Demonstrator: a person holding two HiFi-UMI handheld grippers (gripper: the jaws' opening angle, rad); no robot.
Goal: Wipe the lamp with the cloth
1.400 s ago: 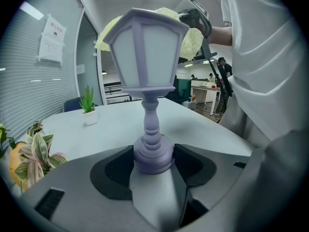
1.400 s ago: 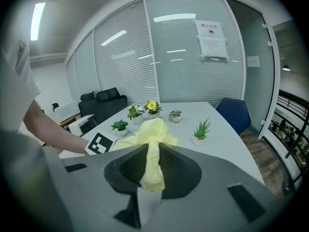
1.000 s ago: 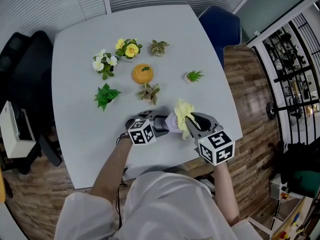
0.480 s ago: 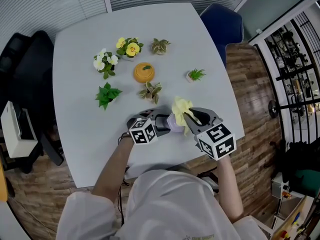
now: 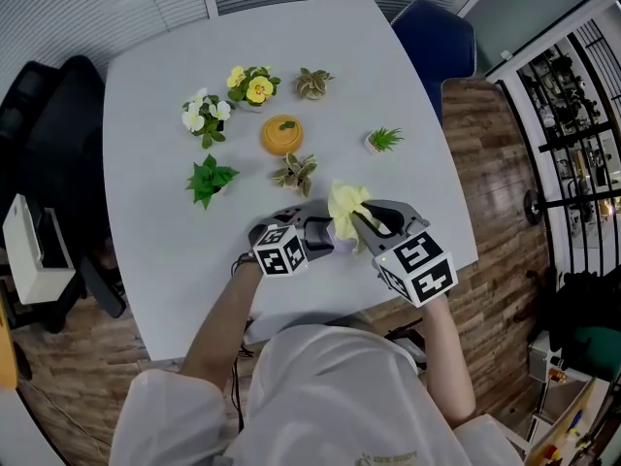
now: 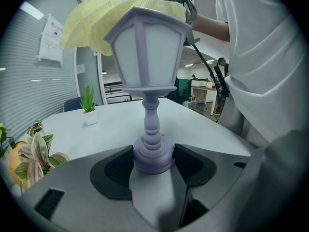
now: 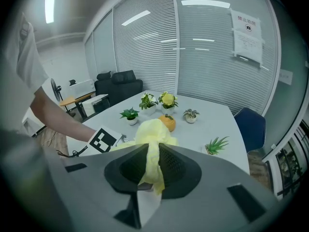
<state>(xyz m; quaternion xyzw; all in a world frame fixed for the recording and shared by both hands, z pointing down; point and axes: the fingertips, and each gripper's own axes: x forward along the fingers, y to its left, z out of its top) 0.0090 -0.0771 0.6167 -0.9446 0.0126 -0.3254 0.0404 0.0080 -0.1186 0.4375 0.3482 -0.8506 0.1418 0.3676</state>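
On the left, L gripper (image 5: 323, 235): clamped w/ both pads on the round base of the lamp (image 6: 149, 47), pads set wide because of the base's width. Seems held clear of the table (image 5: 165, 115), w/ stem & lantern head sticking straight out ahead of the jaws. Looks like hard moulded plastic, lavender w/ white panes. Prob. light, stiff & smooth, so liable to twist in the pads if pushed hard at the far end. Thin stem = weak spot, prob. first to snap. Best gripped at the base as now, not at the stem.

Past the jaws, draped over the lantern roof: cloth (image 6: 91, 18), yellow, soft, floppy, bunched. No shape of its own, so needs pinching at a fold w/ enough left free to rub.

On the right, R gripper (image 5: 364, 221): shut on a bunch of cloth, jaws nearly together, a tail hanging below the pads, the rest ballooning ahead of the tips onto the lamp head. Wiping judged under way at the roof; no telling how much is done. Light strokes advised, lengthwise toward L gripper rather than across.

Well beyond both tips: small potted plants (image 5: 291, 175), no part in this.
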